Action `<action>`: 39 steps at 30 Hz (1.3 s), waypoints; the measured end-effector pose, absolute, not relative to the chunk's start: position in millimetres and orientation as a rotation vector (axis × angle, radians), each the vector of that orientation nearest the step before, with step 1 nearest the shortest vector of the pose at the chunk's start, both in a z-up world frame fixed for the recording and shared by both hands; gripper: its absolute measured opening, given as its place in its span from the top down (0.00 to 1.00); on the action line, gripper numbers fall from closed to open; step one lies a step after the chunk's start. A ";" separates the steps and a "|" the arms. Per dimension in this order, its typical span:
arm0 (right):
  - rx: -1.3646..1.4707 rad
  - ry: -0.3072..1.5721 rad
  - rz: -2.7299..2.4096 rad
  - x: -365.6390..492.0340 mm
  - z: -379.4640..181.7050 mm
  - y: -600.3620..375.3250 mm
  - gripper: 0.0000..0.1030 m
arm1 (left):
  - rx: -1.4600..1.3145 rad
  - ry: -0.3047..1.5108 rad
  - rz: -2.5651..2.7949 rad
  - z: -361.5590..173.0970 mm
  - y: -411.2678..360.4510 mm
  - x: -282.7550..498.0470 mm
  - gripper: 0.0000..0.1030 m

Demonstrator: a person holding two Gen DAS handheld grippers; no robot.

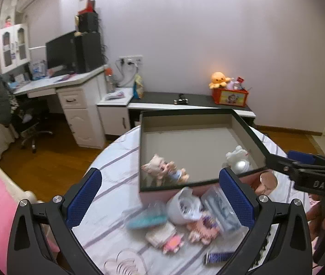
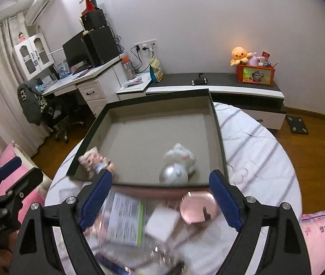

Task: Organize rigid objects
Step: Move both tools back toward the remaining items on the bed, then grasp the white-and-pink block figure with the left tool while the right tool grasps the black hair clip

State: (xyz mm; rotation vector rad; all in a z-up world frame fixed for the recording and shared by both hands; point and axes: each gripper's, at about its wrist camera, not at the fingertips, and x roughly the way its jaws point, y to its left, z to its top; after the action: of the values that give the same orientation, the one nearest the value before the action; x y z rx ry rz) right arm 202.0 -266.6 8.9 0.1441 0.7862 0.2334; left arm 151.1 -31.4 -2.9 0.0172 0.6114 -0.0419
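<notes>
The left gripper [image 1: 160, 197] hangs spread wide over a blurred heap of small toys [image 1: 180, 220] on the striped bedsheet [image 1: 114, 167]. Just past them sits the open box [image 2: 217, 133], holding a pale doll [image 1: 162, 168] near its left wall and a white plush [image 2: 182, 157] toward its right; the floor behind them is bare. The right gripper [image 2: 160, 197] gapes over the near rim.

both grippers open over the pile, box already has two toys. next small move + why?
Probably lower the left gripper onto the grey-white toy just ahead of it: jaws open, nothing held, loose items remain outside the box, which has bare floor free.
</notes>
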 end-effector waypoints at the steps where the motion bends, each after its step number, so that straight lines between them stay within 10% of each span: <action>1: 0.137 0.782 0.218 193.8 9.2 -269.6 0.15 | 0.007 0.604 -0.029 -3.2 -29.3 141.8 0.00; 32: 0.179 0.979 -0.027 120.4 -77.6 -268.8 0.15 | -0.014 0.822 -0.125 -100.8 -13.4 124.7 0.00; 39: 0.144 1.023 0.008 137.5 -92.3 -254.5 0.34 | -0.004 0.870 -0.102 -117.9 -15.2 151.0 0.00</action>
State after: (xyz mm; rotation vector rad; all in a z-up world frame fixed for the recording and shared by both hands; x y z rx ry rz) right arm 137.5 -254.5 -92.3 0.1440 1.0229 0.0076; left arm 151.0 -15.2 -117.9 -0.0037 0.8700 -0.1023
